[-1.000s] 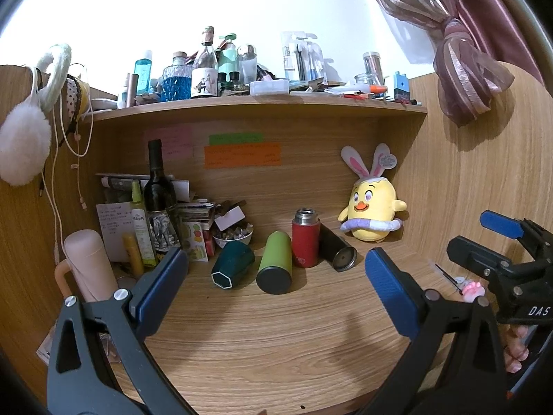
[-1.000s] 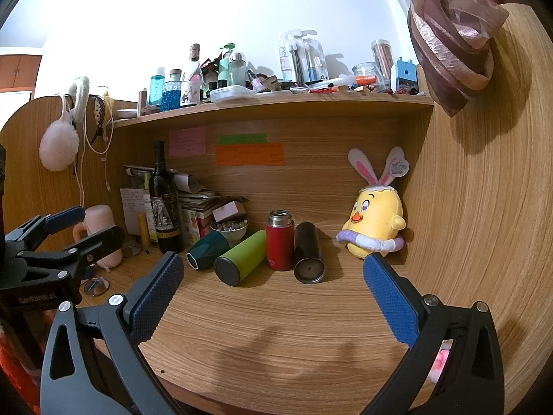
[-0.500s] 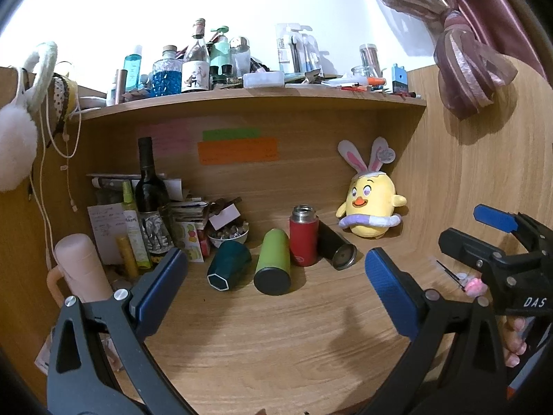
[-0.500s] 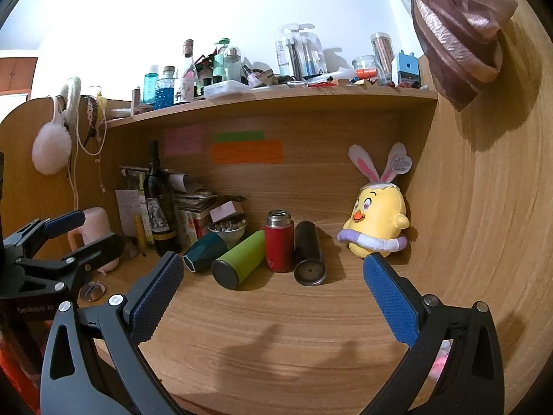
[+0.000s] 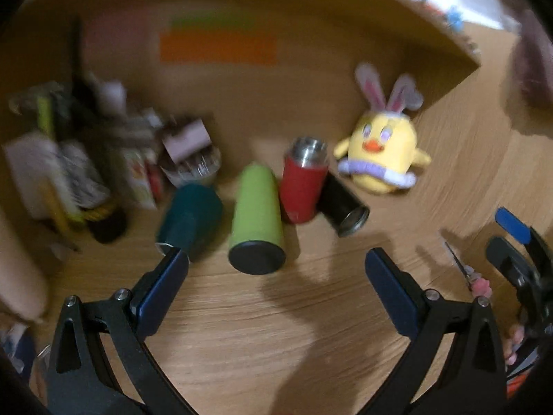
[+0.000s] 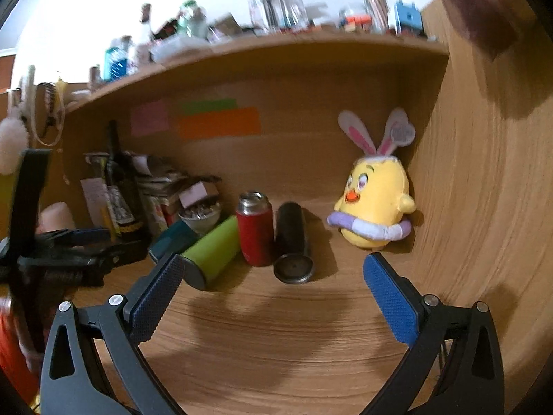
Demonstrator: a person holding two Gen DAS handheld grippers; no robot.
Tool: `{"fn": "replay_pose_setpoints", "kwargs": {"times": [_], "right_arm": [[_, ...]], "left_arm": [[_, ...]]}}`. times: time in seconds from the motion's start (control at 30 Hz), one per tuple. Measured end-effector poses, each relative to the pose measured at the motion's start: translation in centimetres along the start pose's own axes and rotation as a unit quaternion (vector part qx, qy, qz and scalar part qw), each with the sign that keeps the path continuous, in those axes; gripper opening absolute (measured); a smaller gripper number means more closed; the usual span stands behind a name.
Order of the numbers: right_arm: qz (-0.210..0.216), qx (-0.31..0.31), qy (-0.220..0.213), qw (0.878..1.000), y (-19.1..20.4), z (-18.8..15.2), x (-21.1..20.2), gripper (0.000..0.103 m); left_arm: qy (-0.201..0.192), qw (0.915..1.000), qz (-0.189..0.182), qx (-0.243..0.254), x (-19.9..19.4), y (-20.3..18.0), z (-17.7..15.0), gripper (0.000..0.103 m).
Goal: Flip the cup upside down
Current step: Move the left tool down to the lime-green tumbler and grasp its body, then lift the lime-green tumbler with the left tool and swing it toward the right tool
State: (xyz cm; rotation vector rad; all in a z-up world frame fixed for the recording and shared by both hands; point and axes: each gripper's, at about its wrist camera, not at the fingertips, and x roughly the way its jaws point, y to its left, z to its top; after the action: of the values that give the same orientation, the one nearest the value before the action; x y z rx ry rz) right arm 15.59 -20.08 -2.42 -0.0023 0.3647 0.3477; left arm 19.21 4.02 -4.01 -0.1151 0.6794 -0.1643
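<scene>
Four cups lie or stand at the back of the wooden desk. A teal cup point(image 5: 190, 216) point(image 6: 172, 238), a green cup point(image 5: 257, 214) point(image 6: 212, 250) and a black cup point(image 5: 344, 207) point(image 6: 292, 242) lie on their sides. A red cup point(image 5: 304, 183) point(image 6: 255, 230) with a steel top stands upright. My left gripper point(image 5: 276, 269) is open and empty, just short of the green cup. My right gripper point(image 6: 271, 276) is open and empty, in front of the black cup. The right gripper also shows in the left wrist view point(image 5: 511, 242).
A yellow plush chick point(image 5: 382, 155) point(image 6: 375, 207) sits at the right by the side wall point(image 6: 484, 173). A wine bottle point(image 6: 119, 186), papers and a small bowl point(image 6: 200, 212) crowd the left. A shelf point(image 6: 311, 39) with bottles hangs above. A pink mug point(image 6: 57, 214) stands far left.
Both grippers have moved forward toward the cups. The left wrist view has tilted down and is blurred with motion. Both stay open.
</scene>
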Motion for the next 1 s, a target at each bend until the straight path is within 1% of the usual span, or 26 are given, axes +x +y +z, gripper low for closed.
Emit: {"fn": "replay_pose_setpoints", "kwargs": {"times": [0.07, 0.1, 0.13, 0.17, 0.2, 0.23, 0.3, 0.33, 0.47, 0.53, 0.57, 0.6, 0.63, 0.87, 1.0], "right_arm": [[-0.001, 0.005, 0.013, 1.000, -0.7, -0.3, 1.4, 0.103], [-0.002, 0.007, 0.020, 1.000, -1.0, -0.4, 2.1, 0.103], [-0.002, 0.008, 0.027, 1.000, -1.3, -0.5, 2.7, 0.103], [-0.003, 0.009, 0.033, 0.999, -1.5, -0.6, 3.3, 0.103], [-0.003, 0.009, 0.039, 0.999, -1.7, -0.7, 3.9, 0.103], [-0.004, 0.009, 0.044, 0.999, -1.9, -0.9, 4.4, 0.103], [-0.004, 0.009, 0.053, 0.999, -2.3, -1.1, 5.3, 0.103], [-0.003, 0.008, 0.057, 0.998, -2.5, -1.2, 5.8, 0.103], [-0.002, 0.009, 0.074, 0.997, -3.0, -1.6, 7.1, 0.103], [0.000, 0.010, 0.082, 0.997, -3.1, -1.8, 7.6, 0.103], [0.001, 0.011, 0.085, 0.996, -3.1, -1.9, 7.8, 0.103], [0.002, 0.012, 0.088, 0.996, -3.1, -2.0, 8.0, 0.103], [0.003, 0.013, 0.090, 0.996, -3.2, -2.1, 8.2, 0.103], [0.010, 0.023, 0.105, 0.994, -3.1, -2.6, 8.7, 0.103], [0.009, 0.017, 0.111, 0.994, -2.8, -3.0, 8.5, 0.103]], "left_arm": [[0.037, 0.9993, -0.005, -0.006, 3.0, 0.8, 1.1, 0.103], [0.056, 0.9984, -0.003, -0.007, 4.6, 1.1, 1.5, 0.097], [0.075, 0.9972, -0.001, -0.006, 6.1, 1.2, 2.0, 0.087], [0.096, 0.9953, 0.001, -0.004, 7.5, 1.3, 2.4, 0.082], [0.123, 0.9923, -0.006, -0.007, 9.3, 1.5, 2.8, 0.079], [0.135, 0.9907, -0.012, -0.011, 10.0, 1.8, 2.9, 0.079], [0.158, 0.9872, -0.011, -0.019, 12.3, 2.1, 3.4, 0.079], [0.161, 0.9867, -0.012, -0.018, 12.8, 2.1, 3.5, 0.079], [0.171, 0.9852, 0.004, -0.003, 15.2, 1.7, 4.1, 0.078], [0.186, 0.9826, 0.006, 0.002, 16.4, 1.6, 4.1, 0.068], [0.196, 0.9805, 0.006, 0.003, 17.1, 1.5, 4.0, 0.067], [0.201, 0.9795, 0.010, 0.005, 17.5, 1.5, 4.1, 0.065], [0.201, 0.9794, 0.012, 0.009, 17.6, 1.4, 4.1, 0.064], [0.201, 0.9796, 0.000, 0.003, 16.0, 2.0, 3.4, 0.064], [0.200, 0.9795, 0.008, 0.020, 13.8, 1.4, 2.1, 0.064]]}}
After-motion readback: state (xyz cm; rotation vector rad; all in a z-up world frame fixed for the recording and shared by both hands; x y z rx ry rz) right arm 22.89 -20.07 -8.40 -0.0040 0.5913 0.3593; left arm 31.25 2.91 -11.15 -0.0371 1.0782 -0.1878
